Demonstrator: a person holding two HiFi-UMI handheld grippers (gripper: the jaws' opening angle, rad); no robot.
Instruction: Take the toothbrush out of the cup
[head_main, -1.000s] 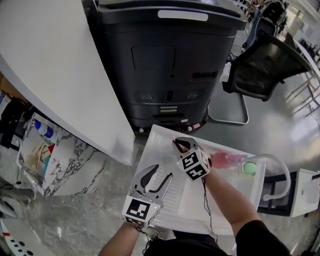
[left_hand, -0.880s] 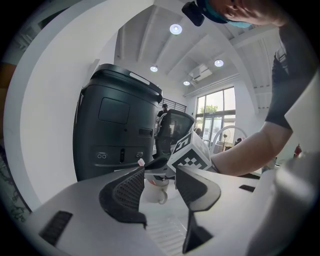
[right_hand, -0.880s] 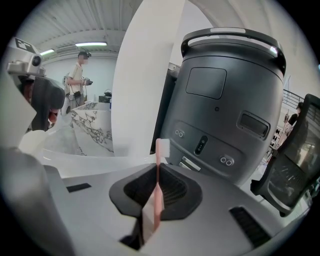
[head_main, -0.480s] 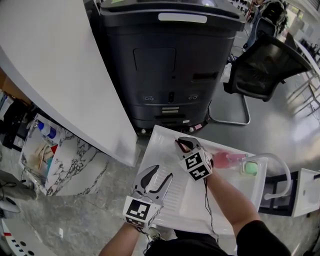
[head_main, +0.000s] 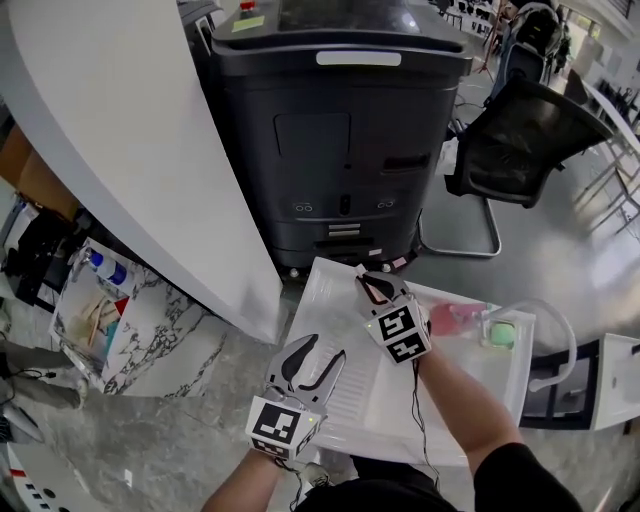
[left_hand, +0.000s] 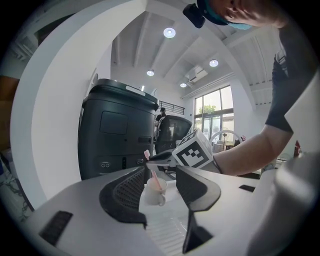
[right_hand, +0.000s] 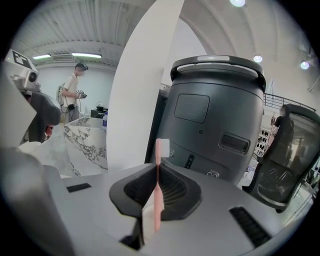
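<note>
Pink toothbrush (right_hand: 157, 210) is clamped between the jaws of the right gripper (right_hand: 157, 172), which are closed tight on the upper handle. The white-bristled head stands above the jaws, upright. In the left gripper view the lower end of the toothbrush (left_hand: 155, 180) is inside the white cup (left_hand: 155, 194), leaning slightly; it is not yet out. The cup stands upright on the white tray (head_main: 325, 290), near the tray's far edge, its handle towards the camera.

In the head view the right gripper (head_main: 370, 285) is over the tray's far edge and hides the cup.

Left gripper (head_main: 322, 348) is over the tray's near-left part. Its jaws stand well apart and hold nothing. In its own view the left gripper (left_hand: 162, 172) looks at the cup through the gap; the cup lies ahead of the jaws, not touching them.

A pink item (head_main: 452, 318) and a green item (head_main: 500, 334) lie at the tray's right side; what they are is unclear.

A black machine (head_main: 340, 150) stands just beyond the tray's far edge, a black chair (head_main: 530, 125) beyond its far-right corner.
</note>
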